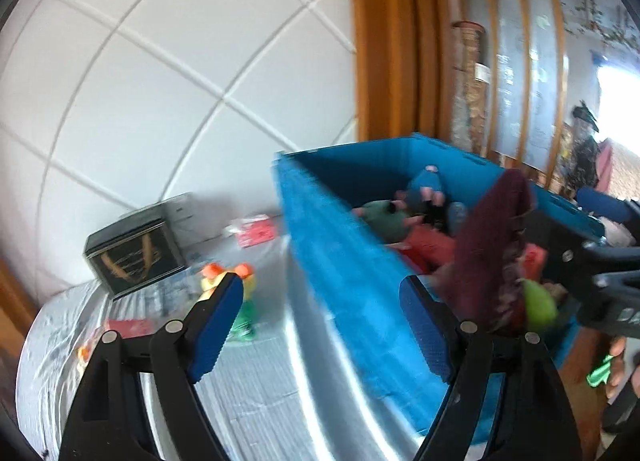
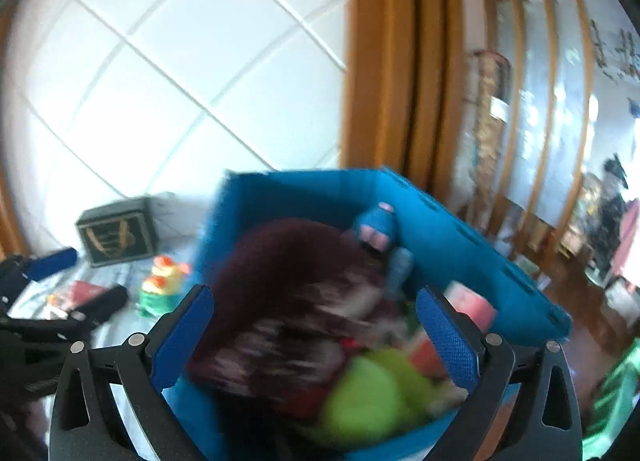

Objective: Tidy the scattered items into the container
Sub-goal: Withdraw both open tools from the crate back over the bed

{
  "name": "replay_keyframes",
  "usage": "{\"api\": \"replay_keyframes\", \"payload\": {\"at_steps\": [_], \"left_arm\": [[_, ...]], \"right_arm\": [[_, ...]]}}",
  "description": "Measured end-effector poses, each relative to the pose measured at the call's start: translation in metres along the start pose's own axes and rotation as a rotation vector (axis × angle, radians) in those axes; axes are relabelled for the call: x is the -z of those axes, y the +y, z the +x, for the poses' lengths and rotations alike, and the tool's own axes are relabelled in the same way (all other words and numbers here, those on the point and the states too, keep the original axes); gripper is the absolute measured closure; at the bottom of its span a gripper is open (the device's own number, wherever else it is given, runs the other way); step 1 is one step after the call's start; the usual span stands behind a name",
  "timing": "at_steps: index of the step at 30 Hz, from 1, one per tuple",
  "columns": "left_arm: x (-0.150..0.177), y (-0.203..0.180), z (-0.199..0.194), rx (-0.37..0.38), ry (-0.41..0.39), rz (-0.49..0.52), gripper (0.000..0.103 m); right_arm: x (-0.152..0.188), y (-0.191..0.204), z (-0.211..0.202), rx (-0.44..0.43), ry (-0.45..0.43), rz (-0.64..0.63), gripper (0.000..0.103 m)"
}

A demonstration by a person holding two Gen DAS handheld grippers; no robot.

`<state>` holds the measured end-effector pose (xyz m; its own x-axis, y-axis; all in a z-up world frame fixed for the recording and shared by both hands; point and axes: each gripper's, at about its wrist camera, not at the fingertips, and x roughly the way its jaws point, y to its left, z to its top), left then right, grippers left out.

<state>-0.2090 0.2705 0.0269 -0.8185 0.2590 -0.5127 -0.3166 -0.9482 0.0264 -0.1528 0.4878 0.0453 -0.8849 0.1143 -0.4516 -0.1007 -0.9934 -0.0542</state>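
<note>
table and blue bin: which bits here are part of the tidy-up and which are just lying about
Part of the job:
blue bin
maroon plush, dropping in between the open right gripper fingers
green and orange toy, still out on the table

Just lying about:
dark box
wooden door frame

Black-framed tool (image 1: 322, 325), textured blue pads (image 1: 216, 325), silver rivets.

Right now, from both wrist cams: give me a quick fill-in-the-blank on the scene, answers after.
1. The bin holding the toys is ____ in colour.
2. The left gripper has its jaws ____.
3. The maroon plush is ____ the bin, in the right wrist view.
4. The stacked toy stands ____ the bin, on the table.

Answers: blue; open; inside; outside
</note>
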Motion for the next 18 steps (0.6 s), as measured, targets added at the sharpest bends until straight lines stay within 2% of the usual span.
{"api": "replay_keyframes", "payload": {"at_steps": [4,8,13,18], "left_arm": [[0.017,0.064,-0.003,-0.061,0.026,-0.061,0.023],[0.042,0.137,-0.002,-0.151,0.063,-0.140,0.023],[0.080,0.221,0.001,-0.265,0.127,-0.223,0.023],[0.124,0.301,0.009,-0.372,0.213,-0.320,0.023]], "right_arm": [[-0.013,0.063,-0.001,-0.074,-0.030,-0.050,0.000],[-0.020,0.131,0.015,-0.174,-0.014,-0.097,0.000],[-0.015,0.218,0.048,-0.303,0.062,-0.172,0.000],[0.007,0.305,0.091,-0.423,0.167,-0.244,0.000]]}}
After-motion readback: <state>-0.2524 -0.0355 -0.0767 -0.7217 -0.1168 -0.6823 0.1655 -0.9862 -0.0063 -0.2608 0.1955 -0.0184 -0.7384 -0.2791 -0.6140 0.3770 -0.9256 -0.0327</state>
